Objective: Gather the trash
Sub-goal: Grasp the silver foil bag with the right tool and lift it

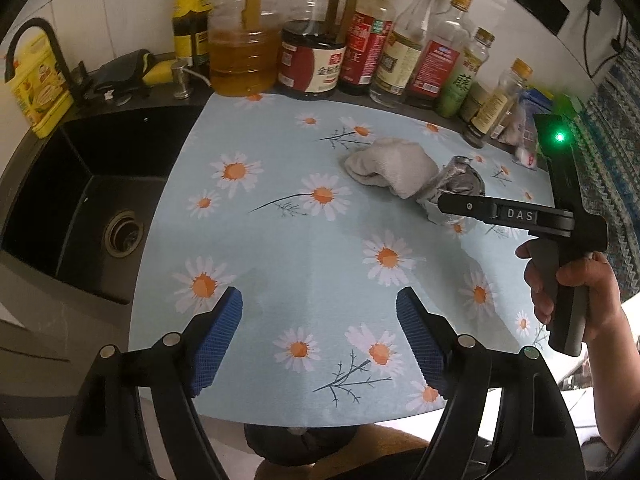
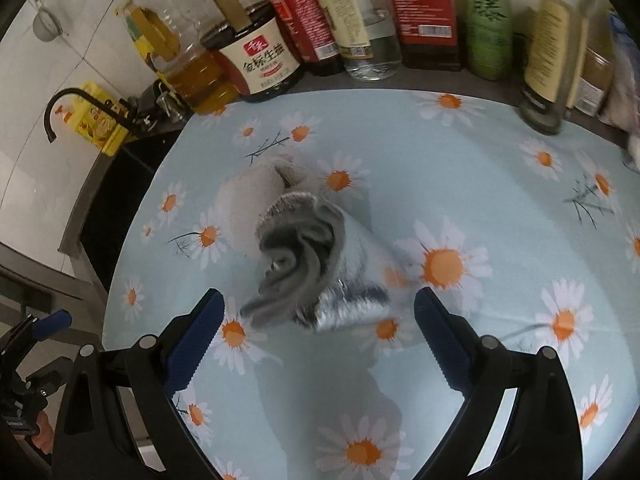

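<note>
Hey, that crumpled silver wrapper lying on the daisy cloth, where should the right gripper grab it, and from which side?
Grip the crumpled silver wrapper across its middle, coming down from above with the open right gripper. It lies flat on the daisy cloth, narrow enough to fit between the jaws. Stay on the near end: the far end touches the grey rag.

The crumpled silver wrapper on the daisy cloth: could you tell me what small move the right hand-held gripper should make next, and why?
Probably ease the right hand-held gripper forward and down until its open jaws straddle the silver wrapper, then close. The wrapper lies just ahead of the fingertips, not yet between them, with a grey cloth bunched on top.
</note>
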A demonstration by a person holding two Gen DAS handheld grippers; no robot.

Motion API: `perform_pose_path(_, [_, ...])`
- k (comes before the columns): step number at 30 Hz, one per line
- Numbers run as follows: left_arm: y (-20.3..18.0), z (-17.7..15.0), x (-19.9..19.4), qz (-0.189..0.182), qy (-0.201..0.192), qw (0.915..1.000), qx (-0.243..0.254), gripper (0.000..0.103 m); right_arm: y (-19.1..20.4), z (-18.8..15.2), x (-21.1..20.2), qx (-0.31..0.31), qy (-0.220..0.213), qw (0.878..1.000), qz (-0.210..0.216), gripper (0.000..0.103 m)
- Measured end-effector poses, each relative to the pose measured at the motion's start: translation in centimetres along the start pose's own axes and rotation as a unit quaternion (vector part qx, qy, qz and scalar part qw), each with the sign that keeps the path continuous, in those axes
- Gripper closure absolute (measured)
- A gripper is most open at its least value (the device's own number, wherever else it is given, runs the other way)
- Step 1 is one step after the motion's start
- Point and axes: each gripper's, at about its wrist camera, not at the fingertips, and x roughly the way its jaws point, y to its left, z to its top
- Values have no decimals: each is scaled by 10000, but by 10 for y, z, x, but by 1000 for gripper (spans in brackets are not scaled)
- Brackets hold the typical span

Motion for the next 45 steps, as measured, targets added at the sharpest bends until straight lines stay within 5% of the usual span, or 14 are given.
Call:
perform_pose_path(5, [5, -3, 6, 73, 103, 9998, -175, 26, 7, 9, 9, -111, 78, 9999, -102, 11])
perform_pose_path(7, [6, -4, 9, 71, 133, 9996, -224, 26, 5, 10, 16, -60, 212, 9994, -282, 17])
perform_pose_path(9, [6, -4, 10, 79, 143, 9995, -255, 26, 2, 10, 19, -1, 308, 9992, -272, 35])
perform_pose_path(22, [-7, 10, 16, 39, 94, 9999, -128, 26, -3, -1, -6, 28, 147, 9998, 117, 38])
perform_pose_path(45, [-79, 89, 58, -118, 235, 9927, 1181, 15, -63, -75, -84, 921, -580, 9937, 275, 38])
